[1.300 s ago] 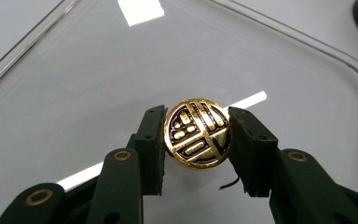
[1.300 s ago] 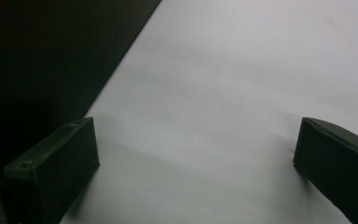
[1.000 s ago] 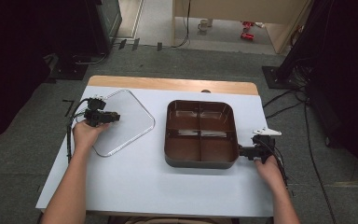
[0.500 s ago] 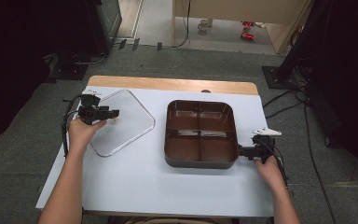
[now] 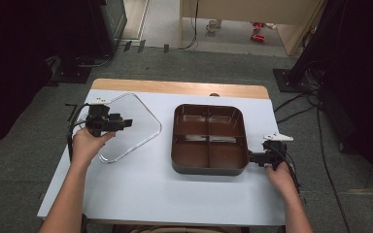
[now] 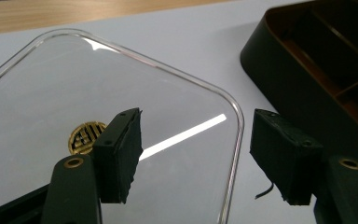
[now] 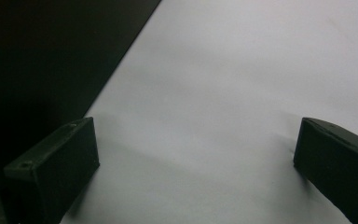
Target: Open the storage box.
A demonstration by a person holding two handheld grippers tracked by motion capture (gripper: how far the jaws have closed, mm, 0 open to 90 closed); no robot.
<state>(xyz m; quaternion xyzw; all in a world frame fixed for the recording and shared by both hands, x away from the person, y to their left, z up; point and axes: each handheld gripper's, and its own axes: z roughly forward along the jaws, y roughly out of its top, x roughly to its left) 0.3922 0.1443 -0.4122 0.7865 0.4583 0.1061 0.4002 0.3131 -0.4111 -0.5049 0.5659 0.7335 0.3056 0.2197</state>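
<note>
Left gripper (image 5: 126, 122) in high view is hanging over the clear lid (image 5: 141, 121), which is lying flat on the table (image 5: 141, 194) left of the brown tray (image 5: 209, 138); a sec ago it was lower, at the lid's edge.

Left gripper view: jaws have just been opening, w/ nothing between the pads (image 6: 121, 149), lid below — looks released.

Right gripper (image 7: 196, 172) view: jaws standing wide, empty, beside tray wall.

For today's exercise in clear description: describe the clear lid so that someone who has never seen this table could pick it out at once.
Start at the white table. On its left half, beside the dark brown four-compartment tray, lies the clear lid, flat under the left gripper. Unlike the deep, opaque tray, it is see-through, with rounded corners and a small gold emblem.
</note>
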